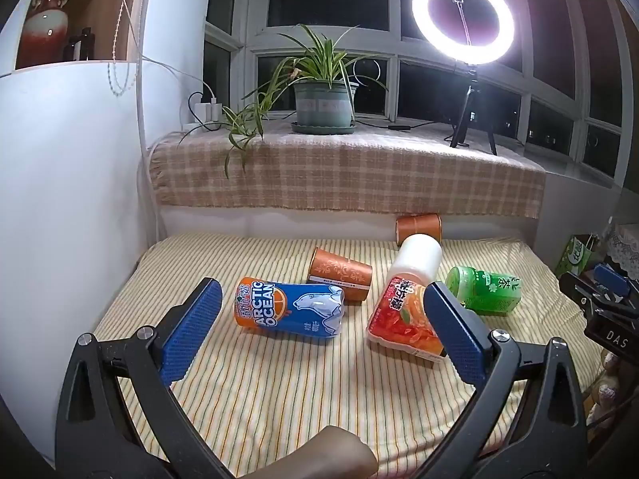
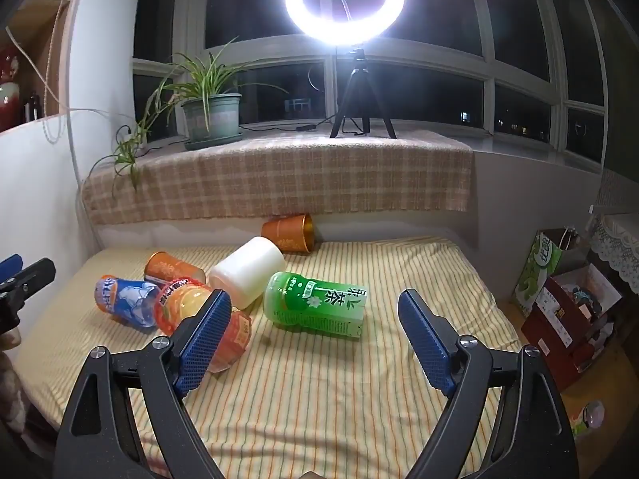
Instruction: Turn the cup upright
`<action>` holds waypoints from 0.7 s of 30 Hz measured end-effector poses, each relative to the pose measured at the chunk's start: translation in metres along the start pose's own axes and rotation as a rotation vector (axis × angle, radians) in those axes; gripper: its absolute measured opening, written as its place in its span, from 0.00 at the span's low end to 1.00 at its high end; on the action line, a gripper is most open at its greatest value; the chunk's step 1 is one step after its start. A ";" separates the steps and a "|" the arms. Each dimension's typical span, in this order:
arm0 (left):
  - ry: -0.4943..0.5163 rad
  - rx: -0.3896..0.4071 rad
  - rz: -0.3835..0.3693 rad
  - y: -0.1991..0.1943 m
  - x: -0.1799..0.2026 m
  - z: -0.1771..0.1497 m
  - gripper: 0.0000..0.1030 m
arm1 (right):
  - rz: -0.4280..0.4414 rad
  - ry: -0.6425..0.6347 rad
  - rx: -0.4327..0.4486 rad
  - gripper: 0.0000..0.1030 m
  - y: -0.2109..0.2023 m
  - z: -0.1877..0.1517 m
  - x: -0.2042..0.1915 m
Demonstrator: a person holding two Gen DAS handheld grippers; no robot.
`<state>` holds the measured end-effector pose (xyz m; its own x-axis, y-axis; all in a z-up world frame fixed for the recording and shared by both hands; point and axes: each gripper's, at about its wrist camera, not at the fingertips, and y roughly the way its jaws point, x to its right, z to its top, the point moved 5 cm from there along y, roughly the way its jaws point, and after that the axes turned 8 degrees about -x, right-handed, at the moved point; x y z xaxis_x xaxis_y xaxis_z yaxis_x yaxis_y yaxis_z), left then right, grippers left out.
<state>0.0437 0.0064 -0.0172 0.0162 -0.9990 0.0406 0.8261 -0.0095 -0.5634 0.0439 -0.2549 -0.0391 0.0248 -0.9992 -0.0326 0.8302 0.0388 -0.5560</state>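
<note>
Both hand-held grippers hover released over a striped bed: the left hand-held gripper (image 1: 321,327) gapes before the blue Arctic Ocean cup (image 1: 289,306), the right hand-held gripper (image 2: 315,333) before the green tea cup (image 2: 317,305). Every cup lies on its side, among them a red-orange cup (image 1: 399,317), a white cup (image 2: 247,273) and two copper-coloured cups (image 1: 340,272) (image 2: 288,232) (one against the far wall). A clean flip likely means closing across a cup's mid-body, lifting clear of neighbours, then rotating until its base meets the sheet (image 2: 319,399).
</note>
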 end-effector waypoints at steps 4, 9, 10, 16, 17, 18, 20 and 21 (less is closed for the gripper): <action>0.002 0.001 0.002 0.000 -0.002 0.001 1.00 | -0.001 0.002 -0.001 0.83 0.001 -0.001 -0.001; 0.002 0.003 0.003 -0.001 -0.001 0.001 0.99 | 0.000 0.001 -0.001 0.83 0.000 -0.001 -0.001; 0.003 0.003 0.002 -0.001 -0.002 0.001 0.99 | 0.000 0.002 -0.001 0.83 0.000 -0.001 0.000; 0.003 0.010 0.008 -0.007 -0.005 0.007 1.00 | -0.001 0.001 -0.001 0.83 0.000 0.000 -0.001; 0.003 0.010 0.007 -0.007 -0.005 0.007 1.00 | 0.000 0.001 -0.001 0.83 0.000 0.000 -0.001; 0.003 0.011 0.007 -0.007 -0.005 0.007 1.00 | 0.000 0.000 -0.001 0.83 0.000 0.000 -0.001; 0.003 0.011 0.008 -0.007 -0.005 0.007 0.99 | -0.001 0.000 -0.002 0.83 0.000 0.000 0.000; 0.003 0.012 0.008 -0.007 -0.005 0.007 1.00 | 0.000 0.000 -0.003 0.83 0.000 0.000 0.000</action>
<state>0.0412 0.0117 -0.0076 0.0207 -0.9992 0.0335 0.8326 -0.0013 -0.5539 0.0440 -0.2547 -0.0387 0.0246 -0.9992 -0.0324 0.8288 0.0385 -0.5583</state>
